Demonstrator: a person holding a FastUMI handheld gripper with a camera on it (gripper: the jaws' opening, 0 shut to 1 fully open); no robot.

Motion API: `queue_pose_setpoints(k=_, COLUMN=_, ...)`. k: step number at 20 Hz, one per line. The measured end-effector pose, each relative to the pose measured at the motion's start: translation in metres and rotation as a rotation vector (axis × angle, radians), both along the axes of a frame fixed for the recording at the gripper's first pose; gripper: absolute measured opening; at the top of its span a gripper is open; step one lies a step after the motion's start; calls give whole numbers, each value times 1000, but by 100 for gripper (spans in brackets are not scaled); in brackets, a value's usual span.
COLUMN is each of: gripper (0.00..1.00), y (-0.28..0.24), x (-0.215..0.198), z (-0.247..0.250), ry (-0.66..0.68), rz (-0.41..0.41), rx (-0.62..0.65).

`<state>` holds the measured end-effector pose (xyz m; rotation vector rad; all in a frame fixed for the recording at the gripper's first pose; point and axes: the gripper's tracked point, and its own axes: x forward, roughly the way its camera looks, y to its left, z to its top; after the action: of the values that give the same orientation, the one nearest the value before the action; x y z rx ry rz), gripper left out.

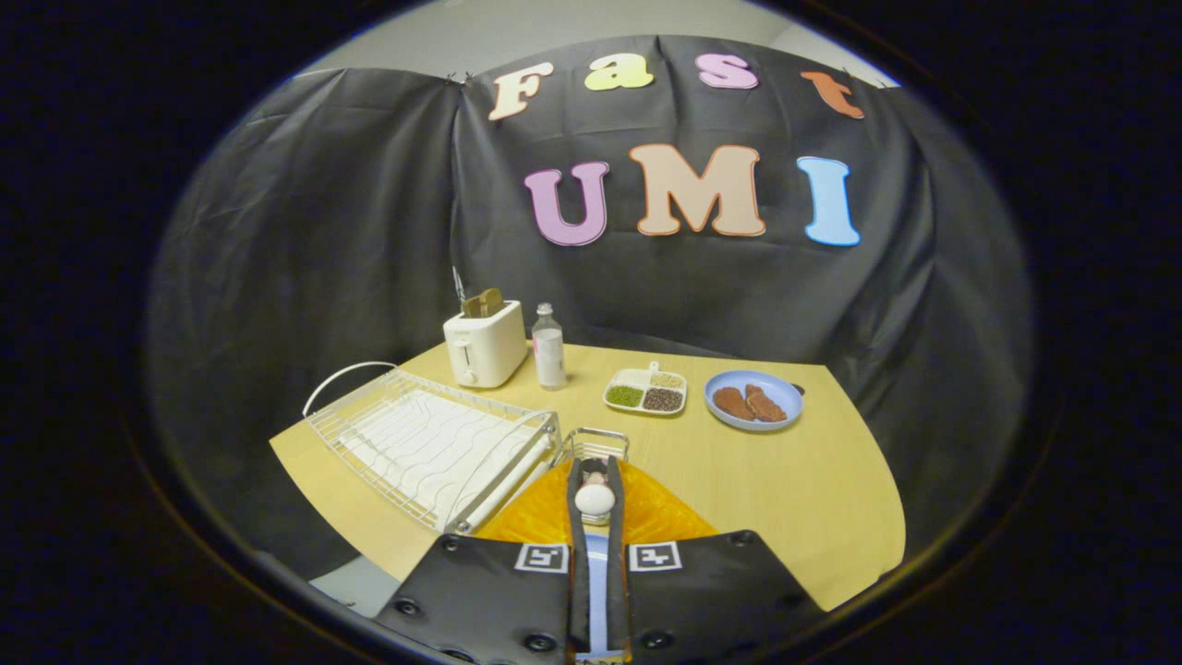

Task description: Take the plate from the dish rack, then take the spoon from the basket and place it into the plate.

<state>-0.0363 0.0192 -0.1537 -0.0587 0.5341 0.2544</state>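
My gripper (596, 469) is shut on a spoon (595, 500). Its blue handle runs back between the two fingers and its white rounded end shows near the fingertips. Under the fingers and the spoon lies an orange plate (667, 523) on the wooden table. Whether the spoon touches the plate I cannot tell. Just ahead of the fingertips stands a small wire basket (597, 443), fixed to the near right end of the white wire dish rack (420, 443). The rack stretches away to the left of the fingers, with no dishes in it.
Beyond the rack stand a white toaster (484, 344) with bread in it and a small clear bottle (549, 347). Further right lie a divided dish of grains (645, 390) and a blue plate (774, 386) with brown food. The table (813, 489) ends close on the right.
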Motion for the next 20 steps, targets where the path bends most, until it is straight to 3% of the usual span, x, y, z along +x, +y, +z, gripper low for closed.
queue_pose_setpoints(k=20, gripper=9, y=-7, x=-85, z=-60, ry=88, rz=-231, rx=-30)
